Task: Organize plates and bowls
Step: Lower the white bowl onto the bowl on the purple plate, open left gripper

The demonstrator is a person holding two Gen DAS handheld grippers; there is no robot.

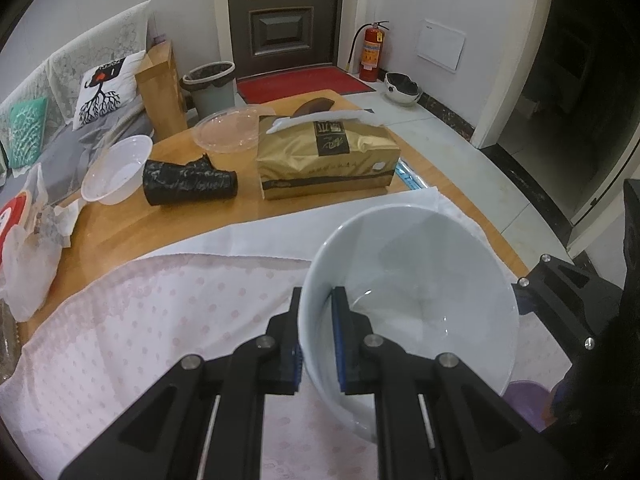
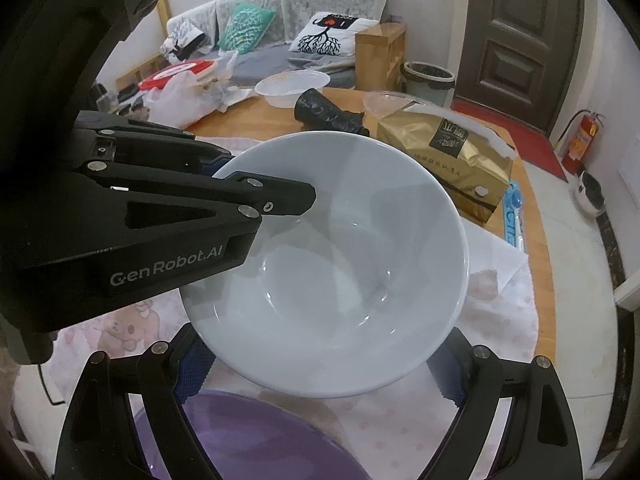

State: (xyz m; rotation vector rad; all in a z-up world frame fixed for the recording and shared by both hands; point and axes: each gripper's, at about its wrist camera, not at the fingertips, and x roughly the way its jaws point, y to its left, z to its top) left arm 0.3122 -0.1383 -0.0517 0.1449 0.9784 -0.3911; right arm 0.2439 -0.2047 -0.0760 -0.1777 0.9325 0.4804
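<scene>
A white ceramic bowl [image 1: 416, 300] is held above the pink dotted cloth [image 1: 140, 320]. My left gripper [image 1: 318, 340] is shut on the bowl's near-left rim, one finger inside and one outside. The right wrist view shows the same bowl [image 2: 340, 272], with my left gripper [image 2: 224, 180] clamped on its left rim. My right gripper [image 2: 320, 368] is open, its fingers spread wide under and beside the bowl, over a purple plate [image 2: 248, 440]. The purple plate's edge shows in the left wrist view [image 1: 528, 400].
On the wooden table [image 1: 192, 220] behind the cloth stand a gold tissue pack [image 1: 328, 156], a black crumpled bag [image 1: 188, 180], a clear plastic bowl [image 1: 118, 170], a clear lid [image 1: 228, 128] and plastic bags [image 1: 28, 248]. A sofa [image 2: 280, 32] and bin [image 1: 210, 86] lie beyond.
</scene>
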